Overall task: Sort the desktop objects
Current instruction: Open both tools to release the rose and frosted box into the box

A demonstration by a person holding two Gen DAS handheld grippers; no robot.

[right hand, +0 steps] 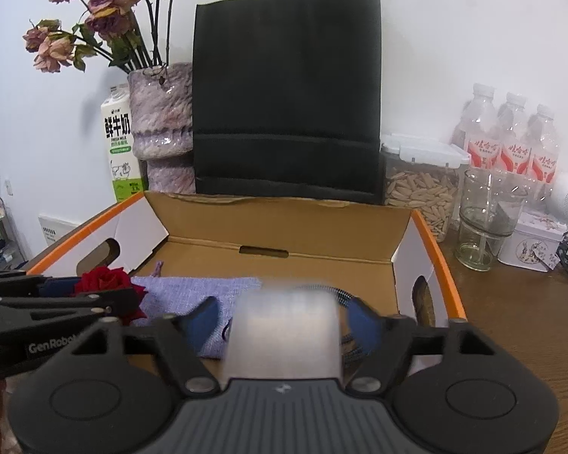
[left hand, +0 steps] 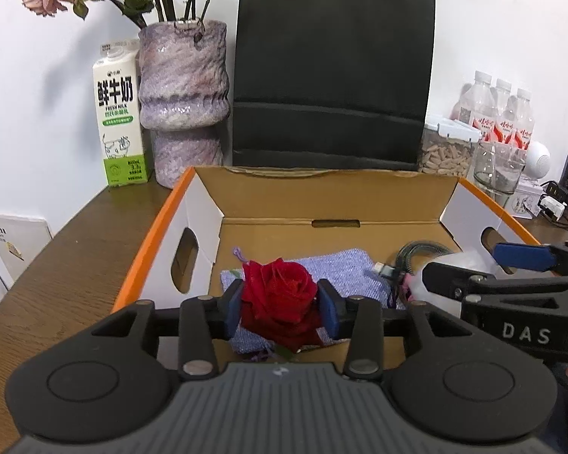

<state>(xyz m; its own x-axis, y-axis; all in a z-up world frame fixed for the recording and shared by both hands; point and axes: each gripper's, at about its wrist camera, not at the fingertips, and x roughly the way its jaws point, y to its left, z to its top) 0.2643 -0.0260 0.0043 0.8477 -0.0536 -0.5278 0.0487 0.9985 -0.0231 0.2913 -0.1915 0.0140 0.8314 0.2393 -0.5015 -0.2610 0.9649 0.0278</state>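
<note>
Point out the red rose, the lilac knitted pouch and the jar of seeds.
Red rose (left hand: 278, 291), left wrist view, centre of the bloom.
Lilac knitted pouch (right hand: 197, 289), right wrist view, bare fabric beyond the grippers.
Clear jar of seeds (right hand: 420, 193), right wrist view, its seed-filled wall.

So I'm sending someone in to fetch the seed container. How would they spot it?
Find the tall black paper bag against the wall. Just right of it stands a clear jar of pale seeds with a white clip lid. Its neighbours, a glass and water bottles, hold no seeds.
</note>
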